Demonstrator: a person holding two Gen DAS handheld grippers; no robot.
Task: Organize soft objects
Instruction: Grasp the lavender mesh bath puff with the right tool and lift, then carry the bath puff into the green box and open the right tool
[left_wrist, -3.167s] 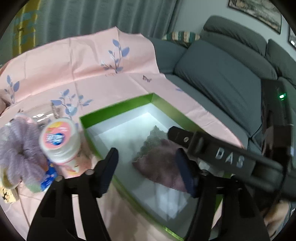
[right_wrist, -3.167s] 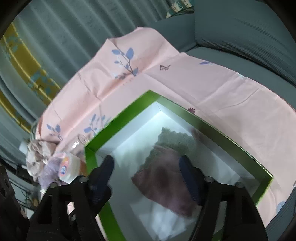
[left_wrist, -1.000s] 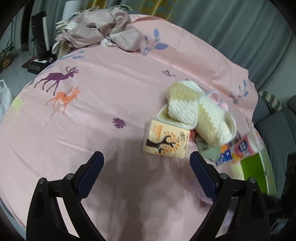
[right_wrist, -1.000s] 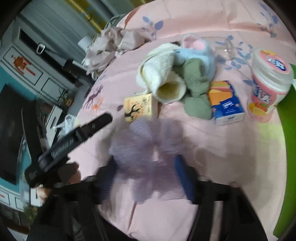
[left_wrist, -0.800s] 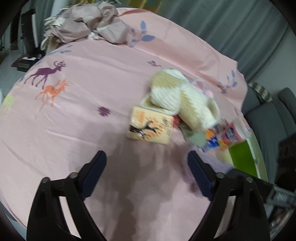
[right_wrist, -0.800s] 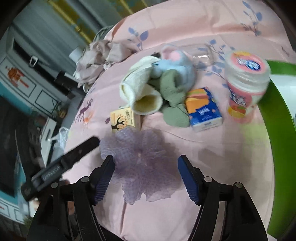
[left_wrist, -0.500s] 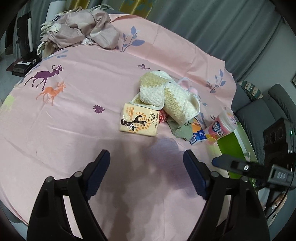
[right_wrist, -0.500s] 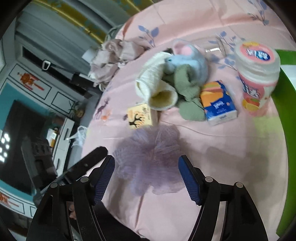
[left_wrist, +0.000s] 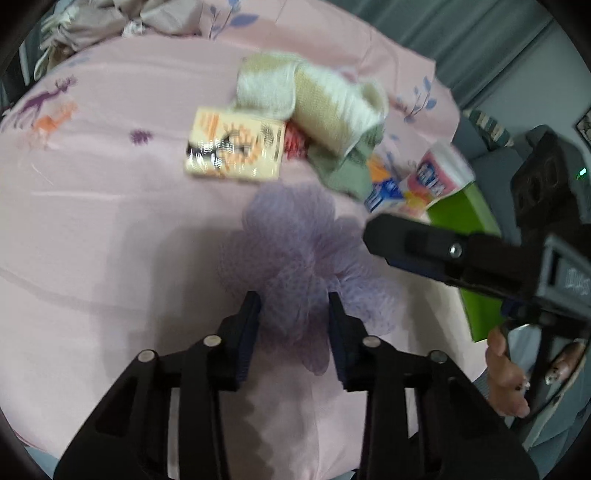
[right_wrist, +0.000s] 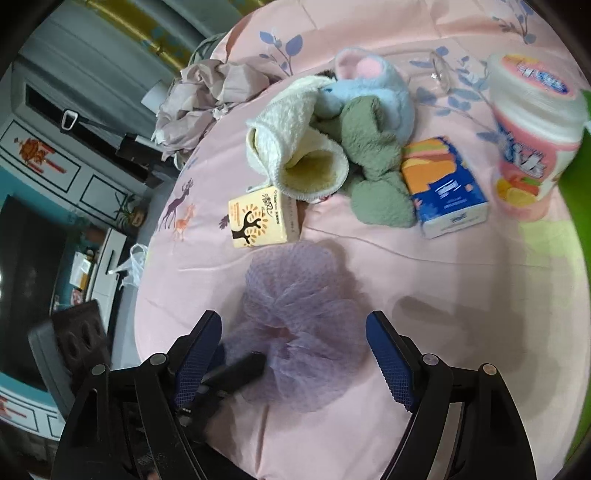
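A purple mesh bath pouf (left_wrist: 295, 254) lies on the pink cloth. My left gripper (left_wrist: 293, 317) has closed on its near edge. My right gripper (right_wrist: 293, 350) is open, its fingers spread on either side of the pouf (right_wrist: 295, 317); a left finger (right_wrist: 236, 369) shows at the pouf's left edge. Behind lie a cream knitted slipper (right_wrist: 295, 151), a green towel (right_wrist: 373, 166) and a blue plush toy (right_wrist: 369, 85). The green box's (left_wrist: 469, 221) edge is at the right.
A yellow tissue pack (right_wrist: 262, 218), a blue-orange tissue pack (right_wrist: 443, 184) and a pink-lidded jar (right_wrist: 532, 122) stand near the soft things. Crumpled beige cloth (right_wrist: 207, 96) lies at the far edge. A person's hand (left_wrist: 506, 373) holds the right gripper.
My left gripper has moved in on the purple pouf and closed on it. My right gripper stays open around the pouf, now a little closer to it.
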